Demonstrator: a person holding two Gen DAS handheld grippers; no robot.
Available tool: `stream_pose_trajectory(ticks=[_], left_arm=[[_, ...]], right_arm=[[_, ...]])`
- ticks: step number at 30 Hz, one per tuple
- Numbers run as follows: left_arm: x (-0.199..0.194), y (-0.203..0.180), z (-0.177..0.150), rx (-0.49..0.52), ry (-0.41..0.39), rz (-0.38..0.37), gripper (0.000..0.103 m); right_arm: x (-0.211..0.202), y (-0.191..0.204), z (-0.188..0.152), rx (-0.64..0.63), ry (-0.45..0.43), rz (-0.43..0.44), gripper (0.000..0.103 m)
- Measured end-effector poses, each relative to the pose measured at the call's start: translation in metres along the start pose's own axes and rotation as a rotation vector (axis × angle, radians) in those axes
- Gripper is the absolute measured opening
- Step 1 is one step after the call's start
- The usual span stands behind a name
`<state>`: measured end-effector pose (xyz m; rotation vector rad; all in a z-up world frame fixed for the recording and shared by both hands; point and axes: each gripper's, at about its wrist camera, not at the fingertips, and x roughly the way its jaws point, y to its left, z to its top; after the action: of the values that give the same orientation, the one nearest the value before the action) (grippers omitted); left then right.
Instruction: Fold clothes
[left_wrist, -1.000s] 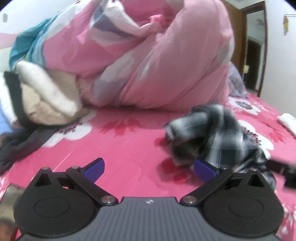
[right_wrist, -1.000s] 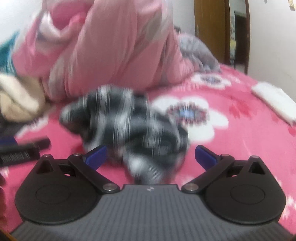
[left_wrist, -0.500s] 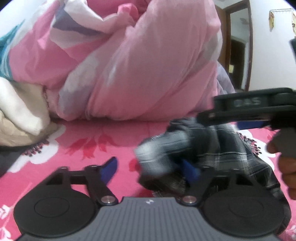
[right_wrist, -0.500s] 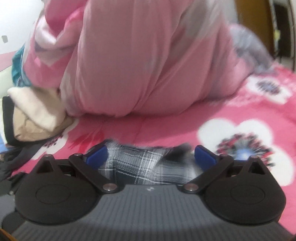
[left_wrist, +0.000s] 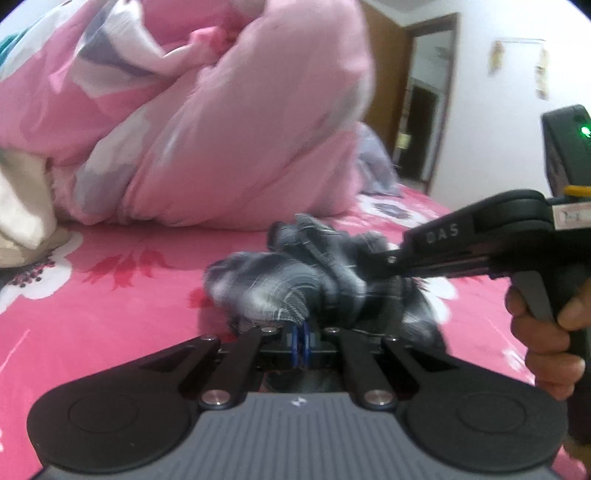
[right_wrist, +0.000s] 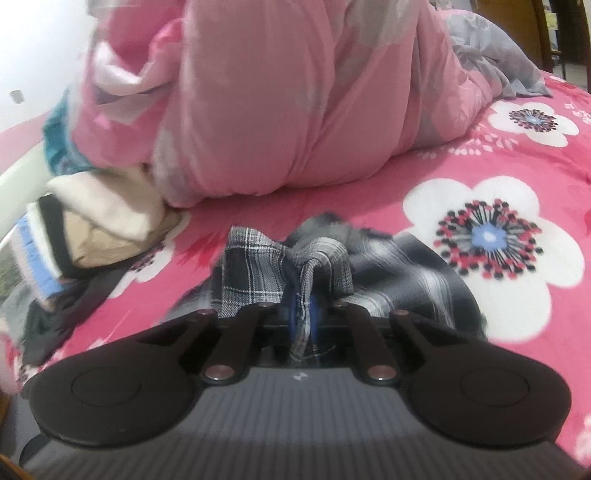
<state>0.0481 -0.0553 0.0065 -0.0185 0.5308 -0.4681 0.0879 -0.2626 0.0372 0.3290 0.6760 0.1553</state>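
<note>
A crumpled black-and-white plaid shirt (left_wrist: 317, 280) lies on the pink floral bedsheet (left_wrist: 110, 302), in front of a heaped pink duvet (left_wrist: 221, 140). The left gripper (left_wrist: 300, 341) has its blue pads pressed together, and a fold of the shirt sits at their tips. The right gripper (right_wrist: 303, 314) is clamped on a pinched ridge of the plaid cloth, which runs down between its pads. In the left wrist view the right gripper reaches in from the right, its black arm marked "DAS", gripped by a hand (left_wrist: 546, 332); a green light glows on its housing. Folded cream and beige clothes (right_wrist: 103, 221) are stacked beside the duvet on the left.
</note>
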Motion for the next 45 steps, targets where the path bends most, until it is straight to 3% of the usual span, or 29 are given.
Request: stream_pose_trajectory(ticks=[8,14,21,25,29,36,41,45], left_arm=[[-0.053,-0.018,-0.042,0.011,0.072,-0.082,0.003],[-0.081,-0.009,-0.078,-0.028,0.118,-0.055,0.003],[-0.089,0.018,-0.090,-0.086,0.156,-0.040,0.003],[-0.091,0.027,-0.086,-0.112,0.162,-0.074,0.009],[-0.090,0.029,-0.078,-0.165,0.137,-0.084,0.033],[-0.069,0.020,-0.067,-0.152,0.138,-0.101,0.043],[-0.063,0.014,-0.061,-0.170,0.129,-0.122,0.043],[-0.070,0.016,-0.060,-0.187,0.091,-0.155,0.046]], right_arm=[[-0.066,0.005,-0.070,0.047,0.051,0.037,0.004],[-0.098,0.001,-0.129,0.152,0.071,0.017,0.004],[-0.127,-0.020,-0.175,0.290,0.049,-0.076,0.004],[-0.150,-0.033,-0.170,0.312,-0.028,-0.120,0.004],[-0.166,-0.048,-0.145,0.305,-0.119,-0.170,0.004],[-0.193,-0.101,-0.090,0.273,-0.282,-0.276,0.003],[-0.193,-0.153,-0.069,0.298,-0.298,-0.378,0.003],[-0.173,-0.195,-0.074,0.372,-0.256,-0.430,0.003]])
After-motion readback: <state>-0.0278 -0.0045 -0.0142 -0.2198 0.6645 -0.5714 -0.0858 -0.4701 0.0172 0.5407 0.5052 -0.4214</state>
